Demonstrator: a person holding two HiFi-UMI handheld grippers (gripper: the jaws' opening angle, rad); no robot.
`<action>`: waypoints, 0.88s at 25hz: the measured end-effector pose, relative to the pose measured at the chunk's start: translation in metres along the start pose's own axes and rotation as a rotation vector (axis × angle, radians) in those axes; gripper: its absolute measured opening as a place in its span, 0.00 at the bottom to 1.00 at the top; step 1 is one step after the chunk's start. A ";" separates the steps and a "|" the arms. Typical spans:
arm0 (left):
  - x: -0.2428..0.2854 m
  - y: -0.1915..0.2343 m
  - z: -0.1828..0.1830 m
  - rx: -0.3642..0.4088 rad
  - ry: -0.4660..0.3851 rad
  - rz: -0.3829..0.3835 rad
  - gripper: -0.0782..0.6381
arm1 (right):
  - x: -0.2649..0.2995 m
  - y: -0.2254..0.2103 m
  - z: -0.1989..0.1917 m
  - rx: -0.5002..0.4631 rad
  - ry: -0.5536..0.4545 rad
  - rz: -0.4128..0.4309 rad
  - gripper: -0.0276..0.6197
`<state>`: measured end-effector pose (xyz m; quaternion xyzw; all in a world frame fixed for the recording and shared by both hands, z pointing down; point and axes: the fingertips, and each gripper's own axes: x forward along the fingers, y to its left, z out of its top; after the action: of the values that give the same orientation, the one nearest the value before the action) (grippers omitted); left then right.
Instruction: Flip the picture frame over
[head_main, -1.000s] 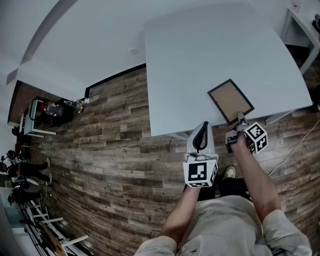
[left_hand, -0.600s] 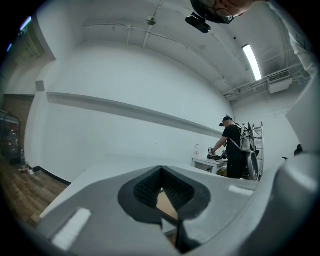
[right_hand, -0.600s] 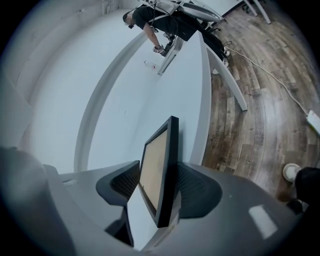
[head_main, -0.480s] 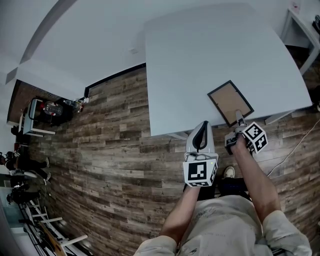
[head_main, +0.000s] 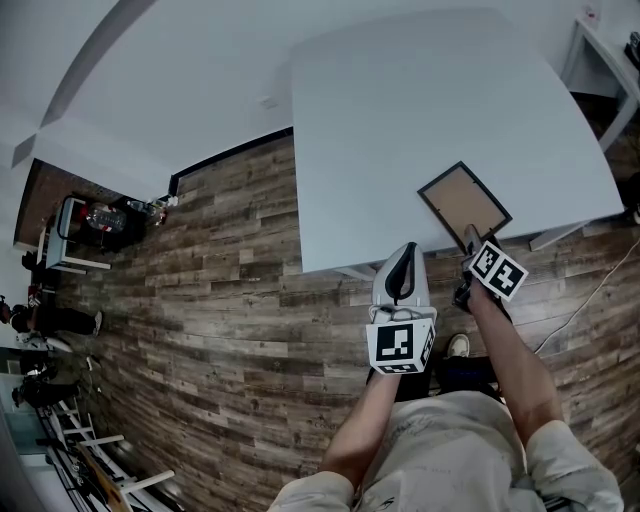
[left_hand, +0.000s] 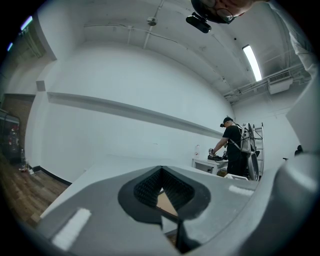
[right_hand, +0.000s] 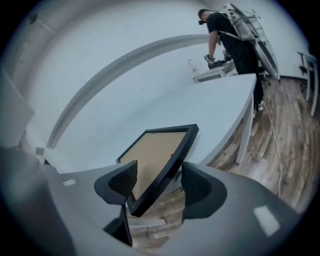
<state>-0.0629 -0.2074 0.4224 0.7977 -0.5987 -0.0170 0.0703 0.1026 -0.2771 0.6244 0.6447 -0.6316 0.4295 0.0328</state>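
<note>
The picture frame (head_main: 464, 205) lies back side up, brown backing inside a black rim, near the front edge of the white table (head_main: 400, 120). In the right gripper view the frame (right_hand: 155, 155) runs slantwise and its near corner pokes out past the table's edge. My right gripper (head_main: 470, 238) is at that corner, and its jaws (right_hand: 157, 180) stand open on either side of the black rim with a gap on the right side. My left gripper (head_main: 402, 262) hovers shut off the table's front edge, left of the frame, holding nothing (left_hand: 161, 172).
Wood-plank floor lies below the table's front edge (head_main: 330, 268). A small white side table (head_main: 600, 50) stands at the far right, and a person (right_hand: 235, 40) works there. A cable (head_main: 590, 300) trails on the floor at right. A cart (head_main: 90, 225) stands far left.
My right gripper has rolled and pushed forward onto the frame's near corner. The frame has shifted slightly. The left gripper has stayed put.
</note>
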 end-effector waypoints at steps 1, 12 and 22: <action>0.000 0.000 0.000 0.000 0.000 0.000 0.11 | 0.000 0.000 -0.001 -0.053 0.007 -0.015 0.48; 0.000 -0.004 0.002 -0.001 -0.004 -0.007 0.11 | -0.003 0.011 0.013 -0.600 -0.020 -0.083 0.53; -0.001 -0.003 0.007 0.001 -0.016 0.000 0.11 | -0.049 0.075 0.057 -0.721 -0.246 0.123 0.34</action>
<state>-0.0612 -0.2067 0.4153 0.7977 -0.5992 -0.0230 0.0649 0.0762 -0.2870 0.5220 0.5994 -0.7787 0.1002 0.1557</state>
